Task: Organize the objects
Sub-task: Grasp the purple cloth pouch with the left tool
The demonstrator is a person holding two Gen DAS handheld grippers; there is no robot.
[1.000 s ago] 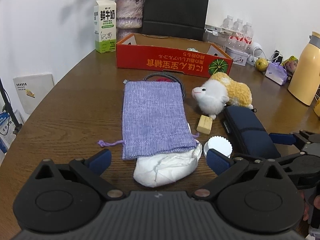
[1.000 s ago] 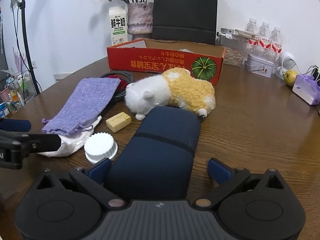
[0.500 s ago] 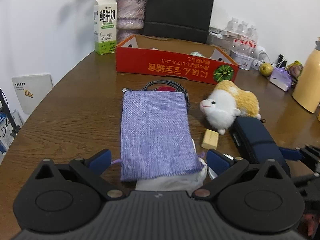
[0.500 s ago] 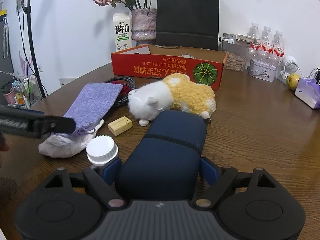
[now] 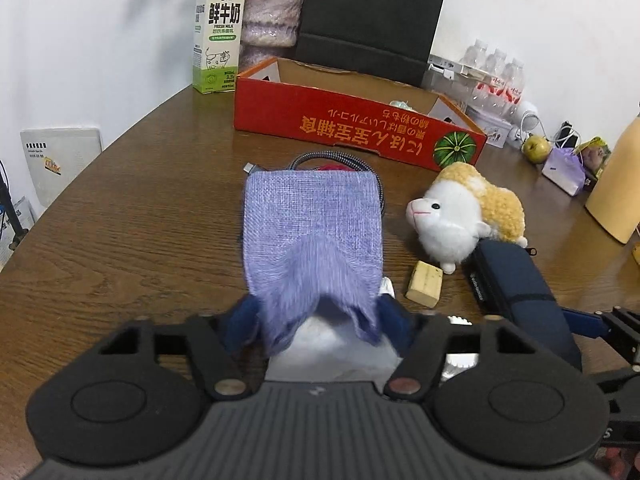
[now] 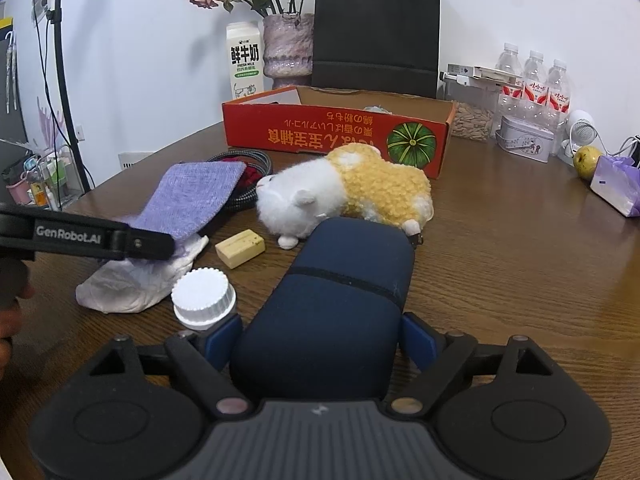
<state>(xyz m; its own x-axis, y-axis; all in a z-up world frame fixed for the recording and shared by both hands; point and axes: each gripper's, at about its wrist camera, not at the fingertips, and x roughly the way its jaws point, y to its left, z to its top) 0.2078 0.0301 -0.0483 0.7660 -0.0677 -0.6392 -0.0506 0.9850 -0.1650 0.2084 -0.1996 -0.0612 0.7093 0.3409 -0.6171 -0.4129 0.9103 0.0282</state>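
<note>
Left wrist view: left gripper [image 5: 318, 316] clamped on near end of purple pouch [image 5: 312, 216], near end bunched and raised, long axis running away toward red box [image 5: 352, 128]. Right of it: plush [image 5: 464, 220], navy case [image 6: 340, 304] lengthwise, far end touching plush, squeezed by right gripper [image 6: 320, 338].

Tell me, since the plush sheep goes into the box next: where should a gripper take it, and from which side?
Grip the sheep across its yellow back, coming from above. It lies on its side, head toward the purple pouch, and the navy case crowds its near side, so the top is probably the freest approach.
</note>
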